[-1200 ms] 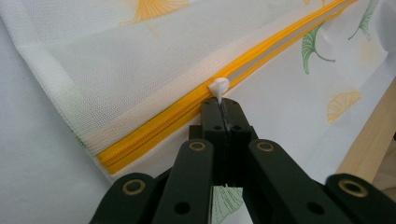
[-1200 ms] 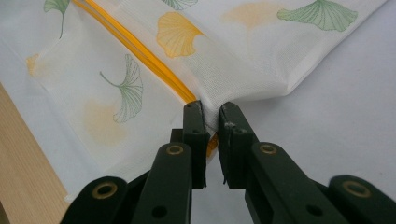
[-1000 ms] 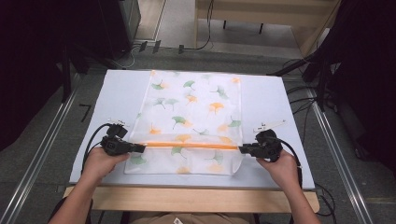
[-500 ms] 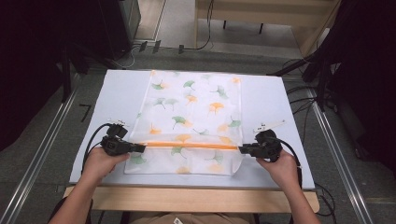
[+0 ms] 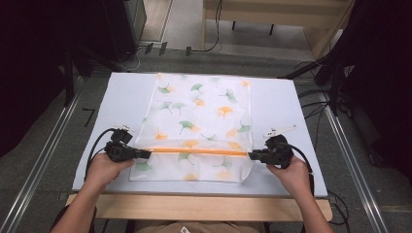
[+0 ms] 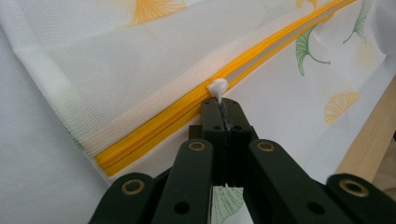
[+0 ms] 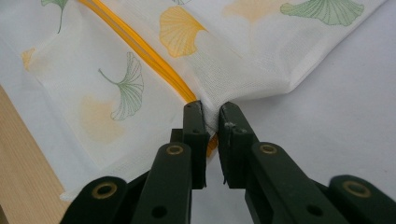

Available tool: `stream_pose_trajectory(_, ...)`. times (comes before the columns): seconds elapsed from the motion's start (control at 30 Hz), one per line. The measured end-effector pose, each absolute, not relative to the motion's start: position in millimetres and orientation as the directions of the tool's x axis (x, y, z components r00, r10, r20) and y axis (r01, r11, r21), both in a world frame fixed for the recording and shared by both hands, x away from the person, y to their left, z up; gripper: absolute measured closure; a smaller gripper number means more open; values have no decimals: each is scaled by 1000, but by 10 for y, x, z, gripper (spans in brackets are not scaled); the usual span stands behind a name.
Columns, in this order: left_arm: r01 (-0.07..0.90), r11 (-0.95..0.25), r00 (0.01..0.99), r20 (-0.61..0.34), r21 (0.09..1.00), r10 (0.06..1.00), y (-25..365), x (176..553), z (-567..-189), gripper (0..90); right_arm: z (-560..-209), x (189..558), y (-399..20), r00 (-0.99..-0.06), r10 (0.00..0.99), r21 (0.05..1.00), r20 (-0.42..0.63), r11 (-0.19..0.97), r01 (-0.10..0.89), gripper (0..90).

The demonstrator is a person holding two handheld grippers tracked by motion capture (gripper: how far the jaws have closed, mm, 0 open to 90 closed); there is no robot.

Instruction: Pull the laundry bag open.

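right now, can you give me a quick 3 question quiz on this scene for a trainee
1. True or false: the left gripper is shut on the white zipper pull.
2. The right gripper holds which part of the mesh bag? A) far edge B) the end at the orange zipper C) nothing
3. Fill in: the bag's print shows green and orange ____.

Key: 1 true; 2 B; 3 leaves

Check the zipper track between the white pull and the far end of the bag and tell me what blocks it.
Nothing visible does. The left gripper is shut on the white pull, and the orange zipper runs bare and straight across the mesh bag to the right gripper at its far edge.
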State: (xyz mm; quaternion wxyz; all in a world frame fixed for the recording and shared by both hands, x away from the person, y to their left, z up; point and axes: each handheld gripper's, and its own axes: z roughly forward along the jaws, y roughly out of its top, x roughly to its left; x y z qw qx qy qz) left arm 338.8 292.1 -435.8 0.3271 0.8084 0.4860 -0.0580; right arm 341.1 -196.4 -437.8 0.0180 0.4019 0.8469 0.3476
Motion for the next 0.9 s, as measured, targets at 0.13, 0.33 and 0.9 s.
stream_pose_trajectory(0.13,818,-323,532,-414,476,739,2961,3383,-4349,900,-4376,3412,-1966,-678,693,605,246,436,666,836)
stream_pose_trajectory(0.33,829,-312,511,-406,463,758,3078,3363,-4350,900,-4378,3415,-1972,-675,695,604,249,433,669,836)
stream_pose_trajectory(0.9,855,-251,451,-410,455,793,3397,3317,-4371,900,-4378,3429,-2011,-663,709,604,240,425,674,838)
